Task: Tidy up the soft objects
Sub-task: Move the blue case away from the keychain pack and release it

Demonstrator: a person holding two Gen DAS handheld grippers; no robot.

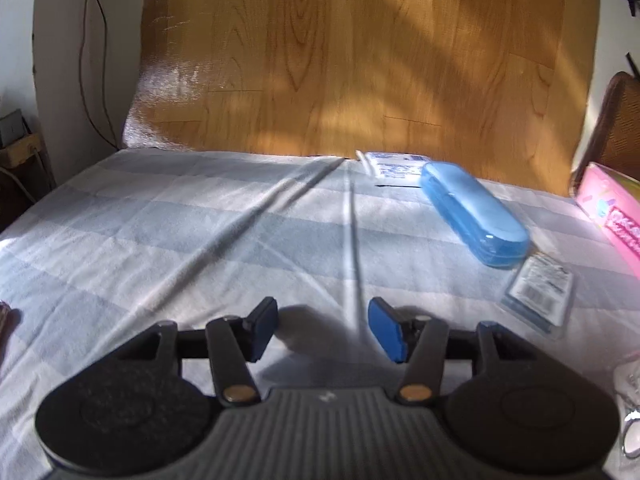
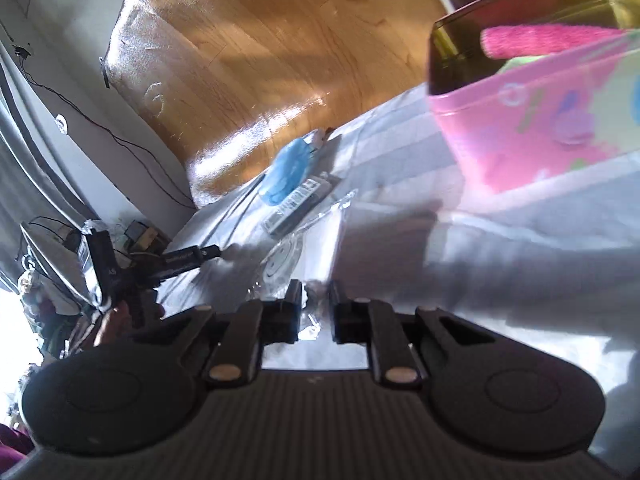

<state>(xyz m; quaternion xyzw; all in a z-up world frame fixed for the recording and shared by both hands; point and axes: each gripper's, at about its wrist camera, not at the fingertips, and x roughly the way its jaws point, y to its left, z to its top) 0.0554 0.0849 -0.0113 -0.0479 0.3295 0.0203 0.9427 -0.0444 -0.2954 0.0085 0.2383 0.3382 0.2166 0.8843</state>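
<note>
My left gripper is open and empty, low over the pale checked cloth. A blue oblong case lies ahead to its right, with a flat labelled packet beside it and a white packet at the cloth's far edge. A pink box stands at the right. In the right wrist view my right gripper is narrowly open over a clear plastic packet. The pink box holds a pink fuzzy cloth. The blue case and labelled packet lie further off.
A wooden floor lies beyond the cloth's far edge. A wicker chair stands at the right. Cables run along the white wall at the left. The left gripper shows at the left of the right wrist view.
</note>
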